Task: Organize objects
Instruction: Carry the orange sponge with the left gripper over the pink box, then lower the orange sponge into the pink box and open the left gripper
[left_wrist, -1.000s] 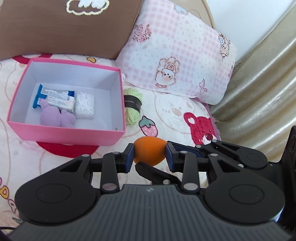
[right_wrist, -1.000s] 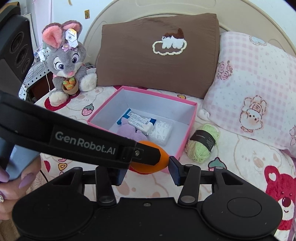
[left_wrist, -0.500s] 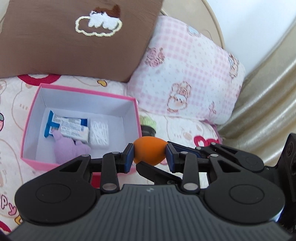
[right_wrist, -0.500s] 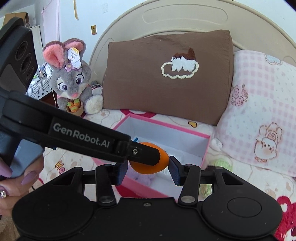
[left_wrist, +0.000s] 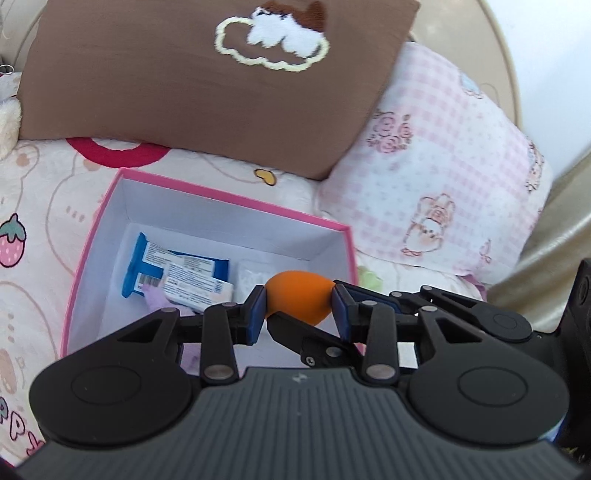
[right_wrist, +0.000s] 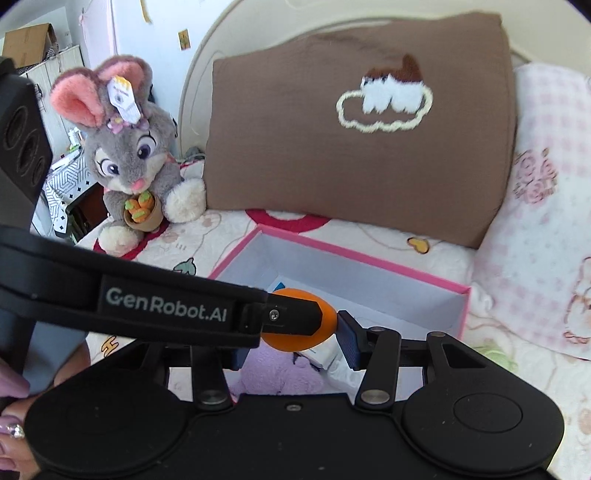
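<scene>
Printed bedding (left_wrist: 44, 192) covers the bed, with a brown pillow (left_wrist: 207, 81) at twelve o'clock and a pink checked pillow (left_wrist: 443, 177) at two o'clock. At its middle sits a pink box (left_wrist: 236, 199) holding a blue packet (left_wrist: 177, 266) and a purple plush (right_wrist: 280, 373). Both tongs meet on one orange egg (left_wrist: 299, 295) above the box: the left gripper (left_wrist: 298, 308) clamps it between blue pads, and the right gripper (right_wrist: 295, 332) also presses it. A grey bunny toy (right_wrist: 129, 155) sits at ten o'clock.

Cream headboard (right_wrist: 236, 33), white wall (left_wrist: 546, 55), possibly daylight
</scene>
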